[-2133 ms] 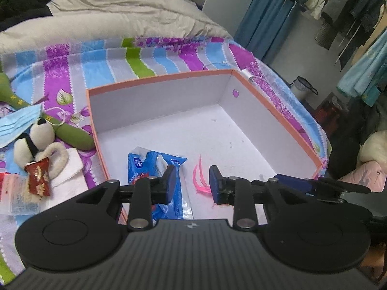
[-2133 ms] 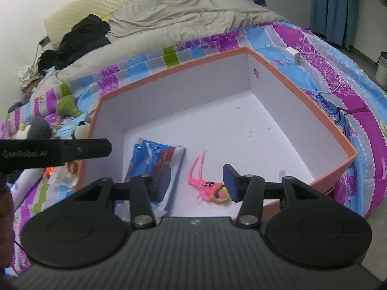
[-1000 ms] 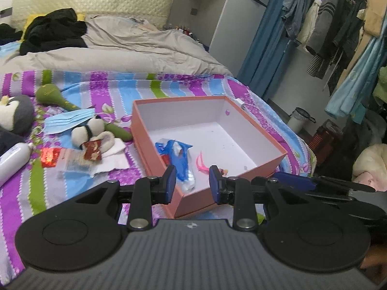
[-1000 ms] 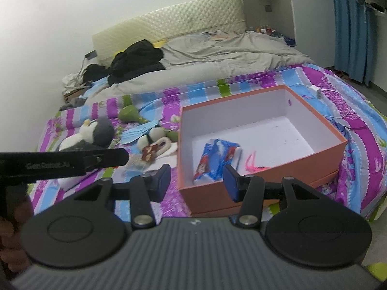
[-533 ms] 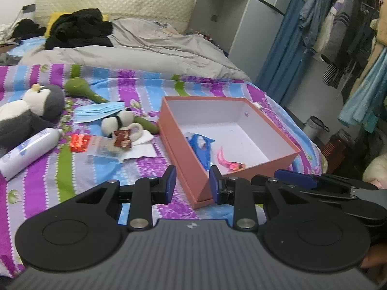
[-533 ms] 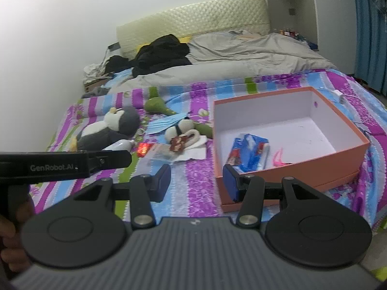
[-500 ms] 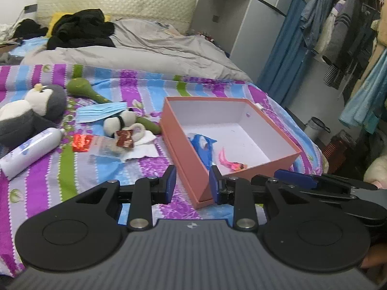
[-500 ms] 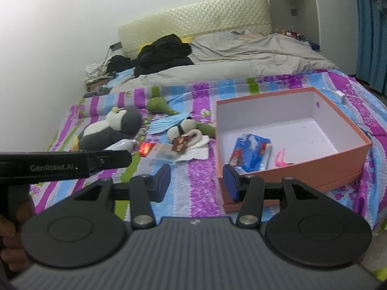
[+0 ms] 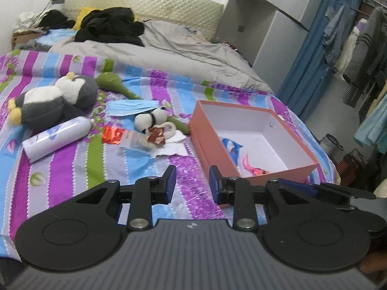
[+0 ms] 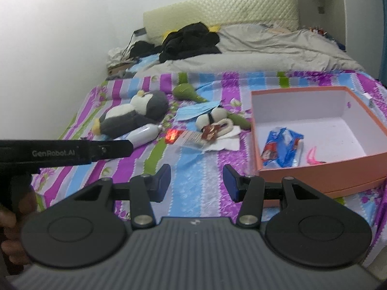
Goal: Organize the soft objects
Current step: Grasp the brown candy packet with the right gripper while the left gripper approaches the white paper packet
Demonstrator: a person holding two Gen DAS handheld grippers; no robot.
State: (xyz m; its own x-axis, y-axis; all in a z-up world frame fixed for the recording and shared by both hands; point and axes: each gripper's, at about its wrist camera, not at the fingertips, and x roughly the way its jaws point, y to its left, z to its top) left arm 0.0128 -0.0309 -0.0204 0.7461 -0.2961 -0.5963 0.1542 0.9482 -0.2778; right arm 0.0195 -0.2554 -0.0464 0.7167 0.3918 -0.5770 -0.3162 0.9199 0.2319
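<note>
An orange box [image 9: 204, 142] with a white inside lies on the striped bedspread, right of my left gripper [image 9: 192, 178]. In it are a blue packet [image 10: 280, 145] and a small pink toy [image 10: 313, 157]. Left of the box lie a grey penguin plush [image 9: 53, 101], a small panda plush [image 9: 150, 119], a green plush [image 9: 113, 84] and a blue face mask [image 9: 128, 107]. My left gripper hangs open and empty over the bedspread. My right gripper [image 10: 196, 176] is also open and empty, left of the box [image 10: 314, 171].
A white bottle [image 9: 55, 137], a red wrapper [image 9: 112, 135] and white tissue [image 9: 171, 145] lie among the toys. A grey duvet and black clothes cover the bed's far end. A wardrobe and hanging clothes stand to the right. A hand grips the left tool's black handle [image 10: 65, 153].
Both grippers have drawn back from the box and swung left, so the box now sits to the right and the toys have come into view. The jaws have not changed.
</note>
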